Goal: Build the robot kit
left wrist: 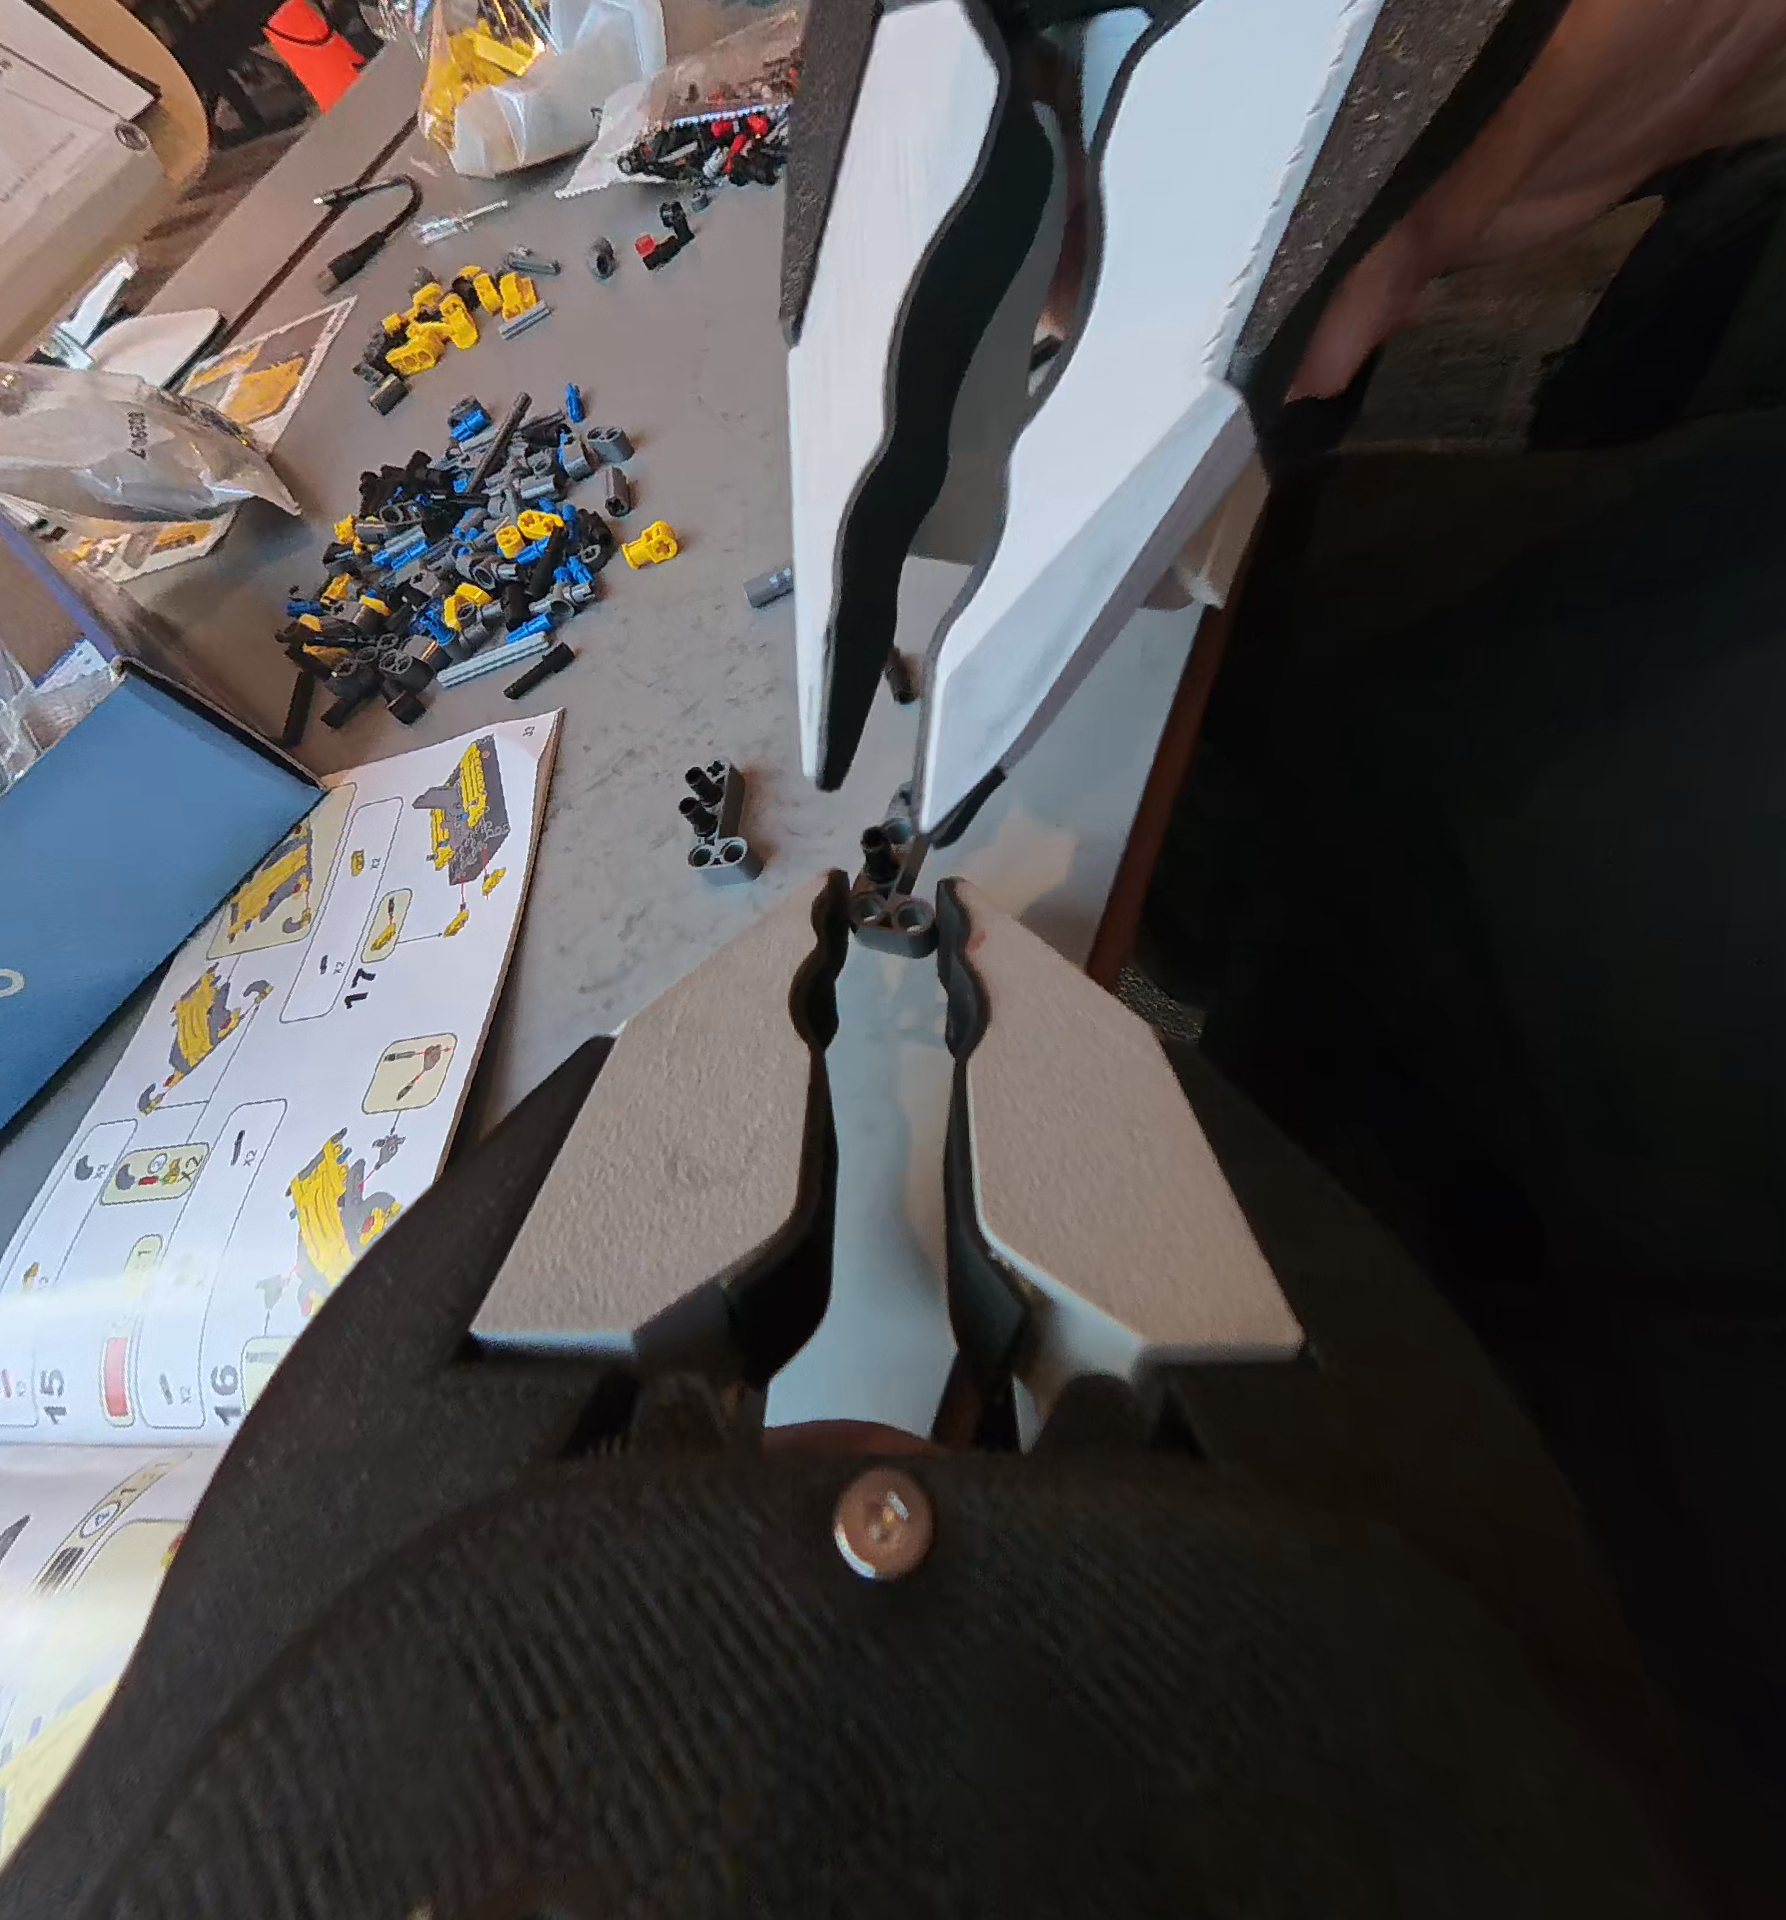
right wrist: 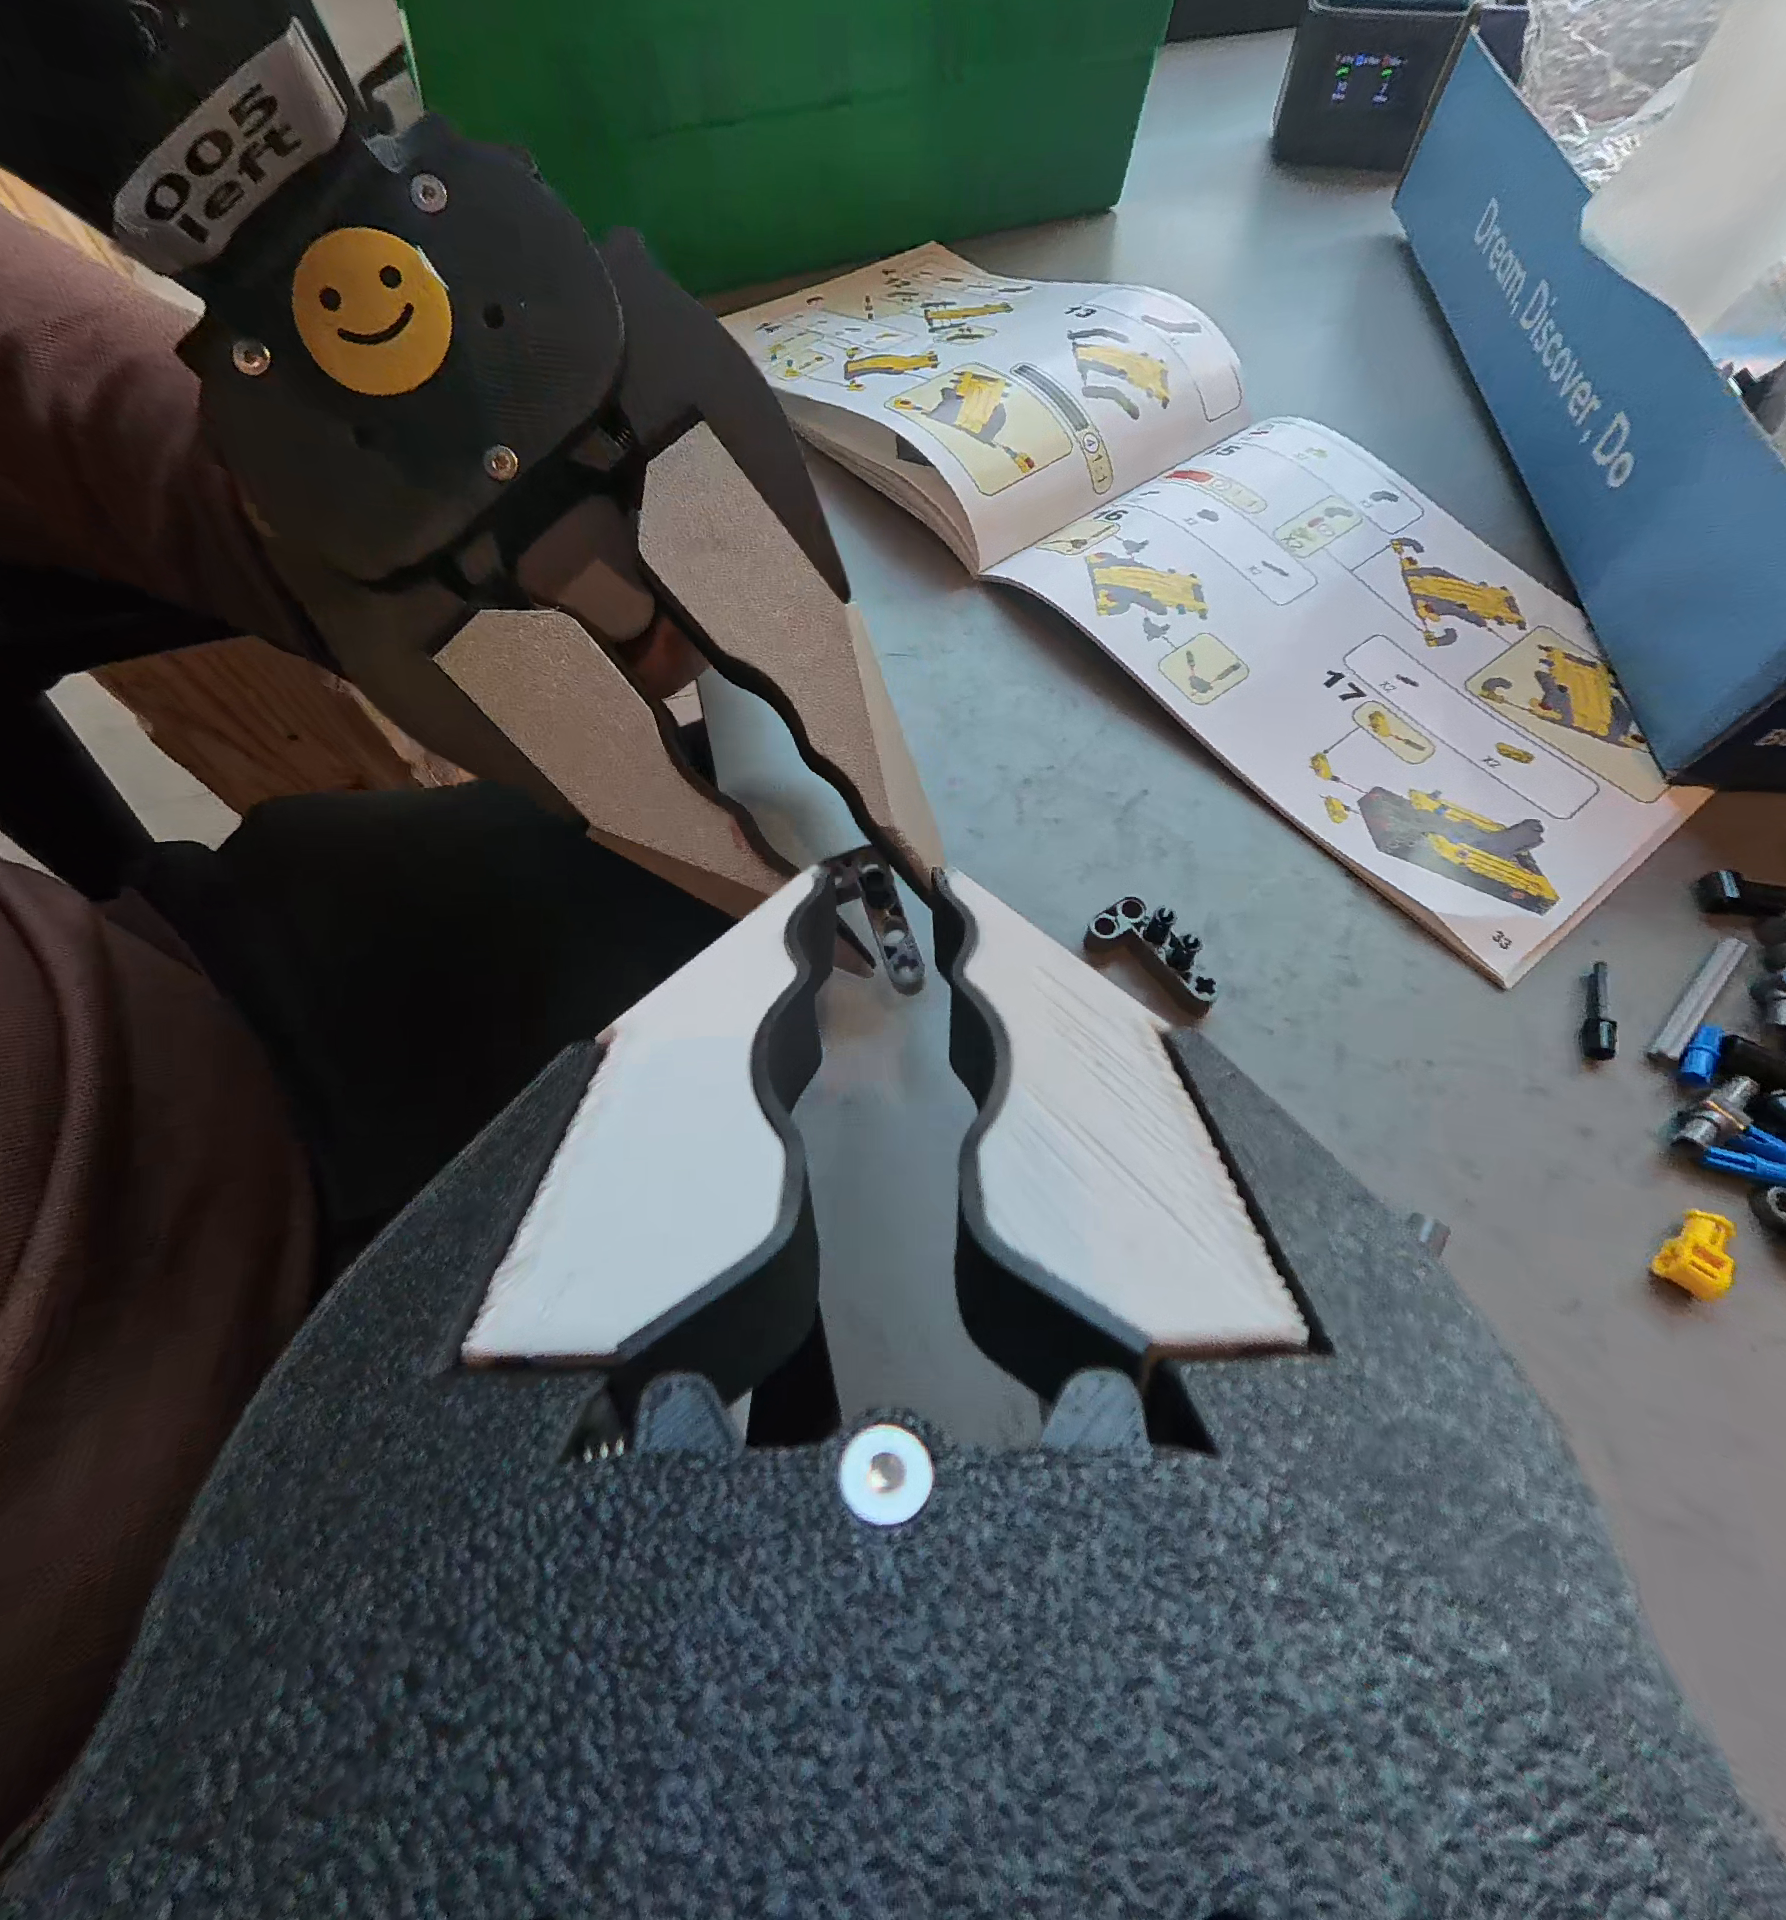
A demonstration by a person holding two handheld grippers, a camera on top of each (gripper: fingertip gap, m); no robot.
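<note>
As the two hand-held tools are meeting at the near edge of the grey table (left wrist: 660, 675), we are watching the left gripper (left wrist: 889, 899) pinching a dark grey L-shaped beam (left wrist: 891, 914) with black pins standing out of it. Its jaws are clamping the beam's short end. The right gripper (right wrist: 878, 883) is coming in from twelve o'clock in the left wrist view. Its jaws are standing slightly apart and straddling the beam's long arm, and from here they are not clearly squeezing it.

A second L-shaped beam (right wrist: 1159, 940) with pins is lying on the table at two o'clock of the right gripper's tips. The open instruction booklet (right wrist: 1284, 644) is spreading beyond it at one o'clock, against a blue box (right wrist: 1554, 416). A heap of small parts (left wrist: 463, 561) is sitting at ten o'clock in the left wrist view, with a lone yellow connector (left wrist: 650, 542) at its rim.

We are judging the grip to be thin: only the fingertips are catching the beam, so a sideways push from the right gripper could be twisting it loose. Because the beam is hanging at the table's edge, a slip could be sending it onto the person's lap or out of sight. The pins might also be popping out under an off-axis squeeze.
</note>
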